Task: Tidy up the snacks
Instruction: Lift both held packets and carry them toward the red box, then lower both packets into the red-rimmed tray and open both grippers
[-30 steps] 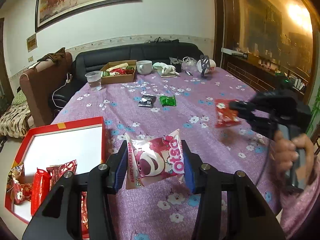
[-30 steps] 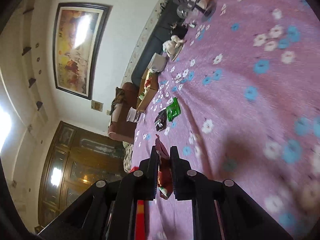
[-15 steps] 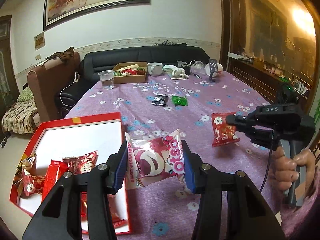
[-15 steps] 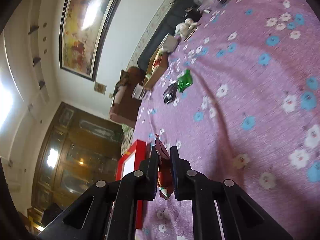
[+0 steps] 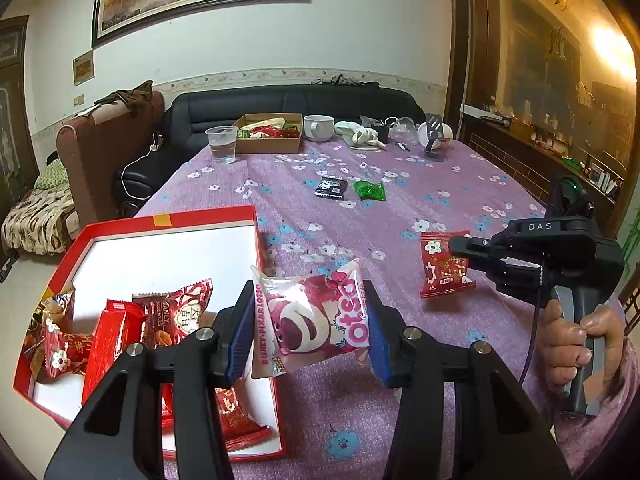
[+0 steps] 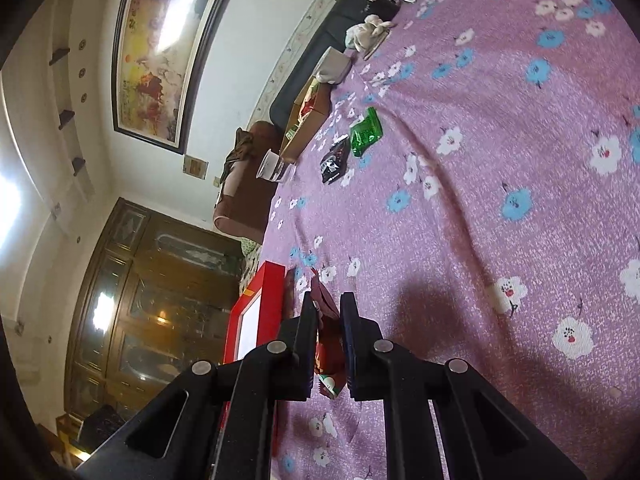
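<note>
My left gripper (image 5: pixel 308 324) is shut on a pink bear-print snack bag (image 5: pixel 312 322), held above the table just right of the red box (image 5: pixel 168 220). The box has a white floor and holds several red snack packets (image 5: pixel 116 332) at its near left end. To the right, my right gripper (image 5: pixel 452 246), held by a hand (image 5: pixel 576 344), is shut on a small red snack packet (image 5: pixel 444 270) hanging above the cloth. In the right wrist view the same red packet (image 6: pixel 330 344) is pinched edge-on by the right gripper (image 6: pixel 326 312), with the red box's corner (image 6: pixel 256 304) beyond it.
A black packet (image 5: pixel 331 187) and a green packet (image 5: pixel 369 191) lie mid-table on the purple floral cloth (image 5: pixel 400 208). At the far end stand a plastic cup (image 5: pixel 221 144), a cardboard box of snacks (image 5: pixel 269 133), a white mug (image 5: pixel 319 127) and small clutter.
Both grippers drew back toward the near end of the table with their packets. More of the red box and its packets has come into the left wrist view.
</note>
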